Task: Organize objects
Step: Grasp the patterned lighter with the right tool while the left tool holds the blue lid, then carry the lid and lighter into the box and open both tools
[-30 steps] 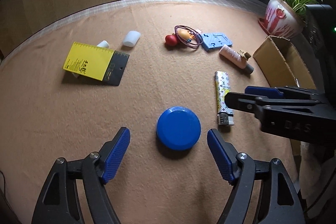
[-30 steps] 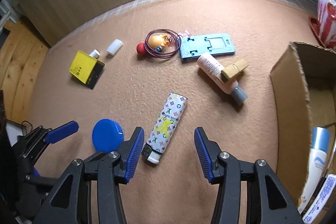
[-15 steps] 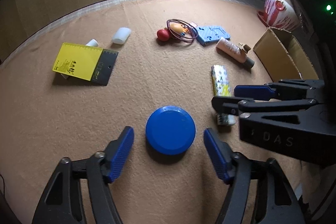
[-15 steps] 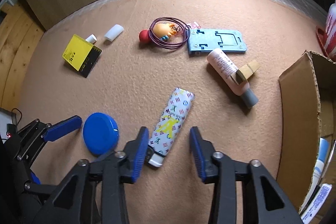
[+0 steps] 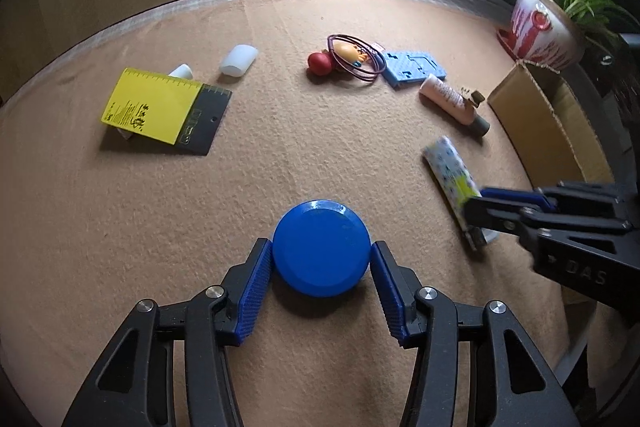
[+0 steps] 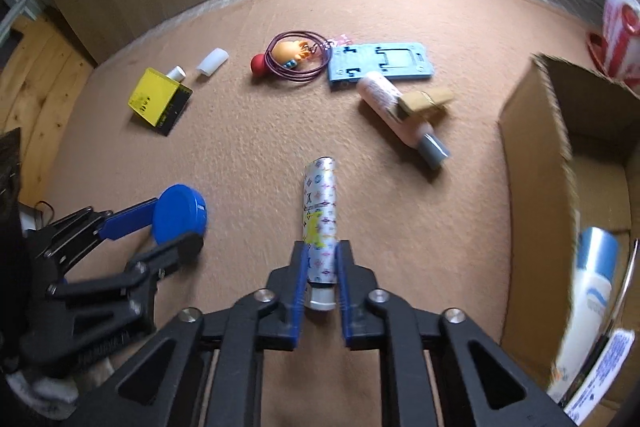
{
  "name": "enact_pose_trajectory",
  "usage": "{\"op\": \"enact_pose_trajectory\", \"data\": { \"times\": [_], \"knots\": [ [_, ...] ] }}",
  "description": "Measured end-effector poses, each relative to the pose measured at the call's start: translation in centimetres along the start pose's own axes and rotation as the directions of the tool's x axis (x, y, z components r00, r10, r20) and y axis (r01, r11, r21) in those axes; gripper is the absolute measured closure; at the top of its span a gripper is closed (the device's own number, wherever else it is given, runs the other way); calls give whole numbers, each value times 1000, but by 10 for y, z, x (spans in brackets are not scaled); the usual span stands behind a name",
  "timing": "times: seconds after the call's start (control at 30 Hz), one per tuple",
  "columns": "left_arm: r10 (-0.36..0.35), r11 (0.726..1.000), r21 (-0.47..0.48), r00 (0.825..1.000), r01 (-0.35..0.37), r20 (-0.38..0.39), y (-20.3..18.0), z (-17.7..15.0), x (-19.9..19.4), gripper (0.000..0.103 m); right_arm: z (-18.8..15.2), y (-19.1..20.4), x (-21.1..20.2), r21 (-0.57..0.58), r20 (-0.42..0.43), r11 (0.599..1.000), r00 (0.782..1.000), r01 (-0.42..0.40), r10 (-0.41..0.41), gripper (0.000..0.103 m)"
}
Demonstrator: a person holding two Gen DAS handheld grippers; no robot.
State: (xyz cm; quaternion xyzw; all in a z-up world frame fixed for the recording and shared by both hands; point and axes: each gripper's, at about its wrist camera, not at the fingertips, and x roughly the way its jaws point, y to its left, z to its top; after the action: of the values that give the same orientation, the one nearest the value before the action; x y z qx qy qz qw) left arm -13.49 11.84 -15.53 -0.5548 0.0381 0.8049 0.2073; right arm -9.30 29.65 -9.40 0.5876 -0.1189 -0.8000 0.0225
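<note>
A round blue lid [image 5: 320, 253] lies on the tan carpet between the pads of my left gripper [image 5: 321, 247]. Its jaws are closing, and both pads meet the lid's rim. In the right wrist view the same lid [image 6: 180, 213] sits in that gripper [image 6: 172, 227] at the left. A patterned white lighter [image 6: 318, 203] points straight away from my right gripper [image 6: 323, 247], which is shut on its metal end. From the left wrist camera, the lighter [image 5: 450, 167] and the right gripper [image 5: 478, 203] show at the right.
An open cardboard box [image 6: 532, 155] stands at the right with a white and blue bottle [image 6: 592, 275] inside. Farther off lie a pink tube [image 6: 384, 95], a blue plastic plate [image 6: 380, 65], a toy with a cord [image 6: 294, 55], a white cap [image 5: 238, 61] and a yellow card [image 5: 156, 105]. A potted plant [image 5: 540, 31] stands beyond the box.
Both grippers' jaws have come together: the left onto the blue lid's sides, the right onto the lighter's metal end. The lighter has turned into line with the right gripper.
</note>
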Motion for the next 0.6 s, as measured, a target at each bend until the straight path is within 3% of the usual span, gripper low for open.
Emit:
{"op": "enact_pose_trajectory", "data": {
  "times": [0.27, 0.6],
  "knots": [
    [-22, 999, -29, 999, 23, 28, 4, 6, -11, 49, -15, -12, -27, 42, 56, 999, 998, -20, 18, 93],
    [-44, 999, -1, 998, 45, 53, -18, 14, -22, 49, -24, -15, -65, 31, 142, 999, 989, -36, 31, 94]
  ]
}}
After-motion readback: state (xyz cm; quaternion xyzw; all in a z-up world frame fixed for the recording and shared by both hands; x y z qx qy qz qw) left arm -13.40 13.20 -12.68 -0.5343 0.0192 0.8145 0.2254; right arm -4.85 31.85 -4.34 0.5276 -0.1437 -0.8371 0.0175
